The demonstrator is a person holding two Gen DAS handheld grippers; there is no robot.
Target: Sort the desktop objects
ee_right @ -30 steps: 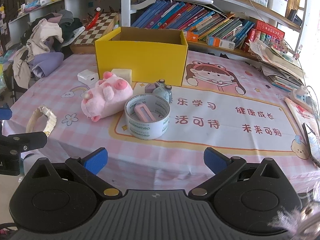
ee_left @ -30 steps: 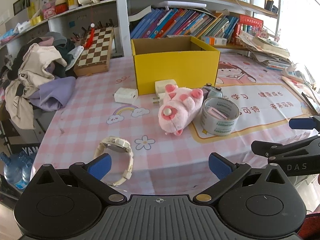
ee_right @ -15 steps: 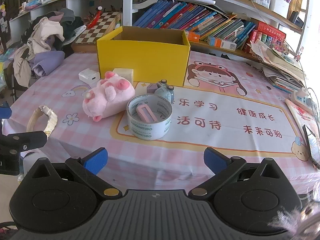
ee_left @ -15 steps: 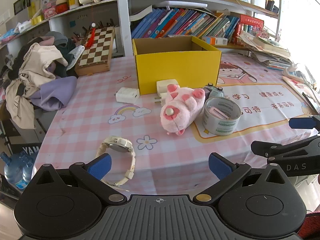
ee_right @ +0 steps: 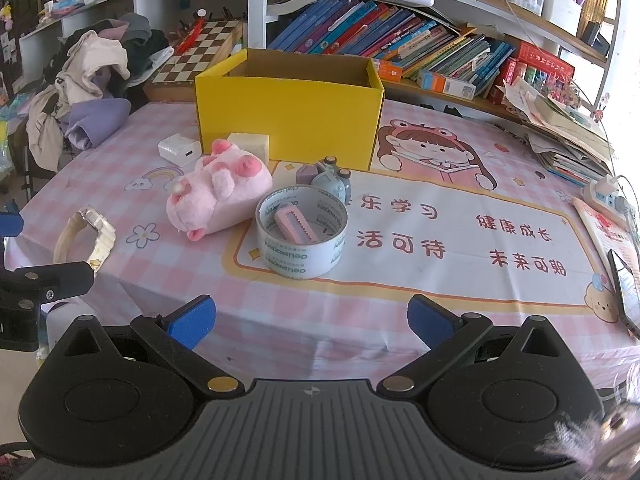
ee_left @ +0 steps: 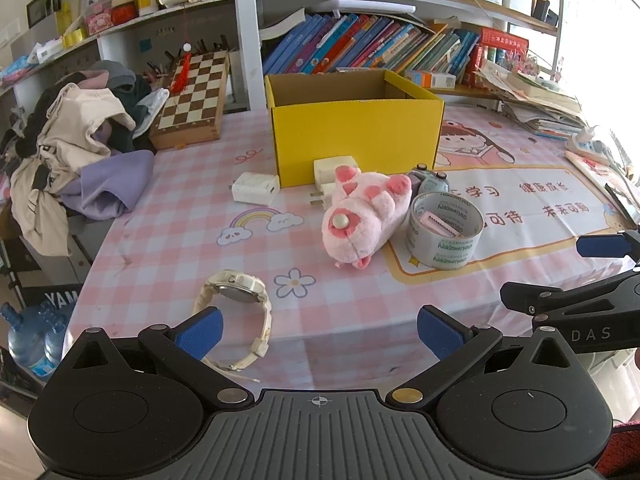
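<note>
Your left gripper (ee_left: 318, 330) is hanging wide open, gripping nothing; the cream watch (ee_left: 236, 312) is lying just beyond its left fingertip (ee_left: 199, 332), at 11 o'clock. Your right gripper (ee_right: 310, 320) is likewise gaping empty, with the tape roll (ee_right: 301, 232) sitting at 12 o'clock, apart from both fingers. The pink plush pig (ee_right: 218, 196) is touching the roll; the yellow box (ee_right: 288, 114) is standing behind.

pink clip (ee_right: 295, 227) inside tape roll (ee_right: 301, 232)

Left tongs (ee_left: 318, 332) and right tongs (ee_right: 311, 319) gape (both empty).
</note>
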